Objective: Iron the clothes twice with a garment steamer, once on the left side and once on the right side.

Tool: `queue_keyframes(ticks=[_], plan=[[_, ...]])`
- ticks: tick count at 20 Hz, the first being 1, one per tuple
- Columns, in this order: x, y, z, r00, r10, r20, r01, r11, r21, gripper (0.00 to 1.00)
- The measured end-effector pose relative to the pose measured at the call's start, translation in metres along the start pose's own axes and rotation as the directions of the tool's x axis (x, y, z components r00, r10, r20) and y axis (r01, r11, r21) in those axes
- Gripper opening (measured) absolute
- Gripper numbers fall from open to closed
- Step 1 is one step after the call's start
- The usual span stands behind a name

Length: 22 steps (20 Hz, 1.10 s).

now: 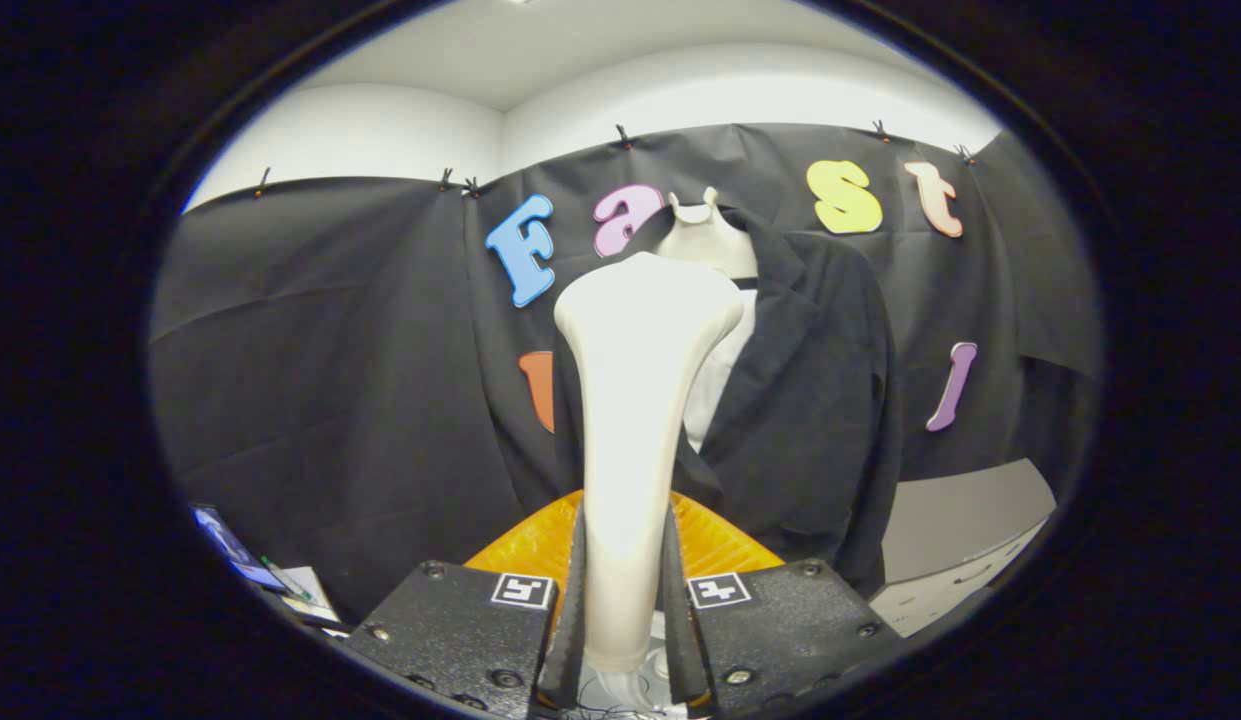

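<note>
My gripper (pixel 626 600) is shut on the white garment steamer (pixel 635 420), both fingers pressing its narrow handle. The steamer stands upright between the fingers and its wide head rises in front of the clothes. Beyond it hangs a black jacket (pixel 810 400) over a white shirt (pixel 715 385) on a white mannequin torso (pixel 708 235). The steamer head covers the jacket's left side; I cannot tell whether it touches the cloth. The jacket's right side and sleeve show in full.
A grey cabinet (pixel 965 545) with drawers stands to the right of the jacket. Low on the left lie a lit screen (pixel 230 550) and some papers (pixel 305 590). An orange ribbed part (pixel 525 545) shows just behind the fingers.
</note>
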<state>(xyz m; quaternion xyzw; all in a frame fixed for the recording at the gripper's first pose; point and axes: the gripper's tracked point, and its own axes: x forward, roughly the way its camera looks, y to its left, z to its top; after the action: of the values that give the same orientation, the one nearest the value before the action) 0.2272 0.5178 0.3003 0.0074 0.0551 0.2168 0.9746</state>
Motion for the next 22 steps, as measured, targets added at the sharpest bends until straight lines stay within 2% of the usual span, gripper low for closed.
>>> queue_keyframes(ticks=[6, 9, 14, 22], plan=[[0.045, 0.044, 0.038, 0.999, 0.028, 0.044, -0.026, 0.999, -0.045, 0.36], [0.066, 0.062, 0.042, 0.998, 0.040, 0.048, -0.036, 0.996, -0.076, 0.36], [0.094, 0.066, 0.026, 0.999, 0.022, 0.023, -0.020, 0.995, -0.102, 0.36], [0.122, 0.038, -0.013, 0.998, -0.037, -0.056, 0.031, 0.994, -0.102, 0.36]])
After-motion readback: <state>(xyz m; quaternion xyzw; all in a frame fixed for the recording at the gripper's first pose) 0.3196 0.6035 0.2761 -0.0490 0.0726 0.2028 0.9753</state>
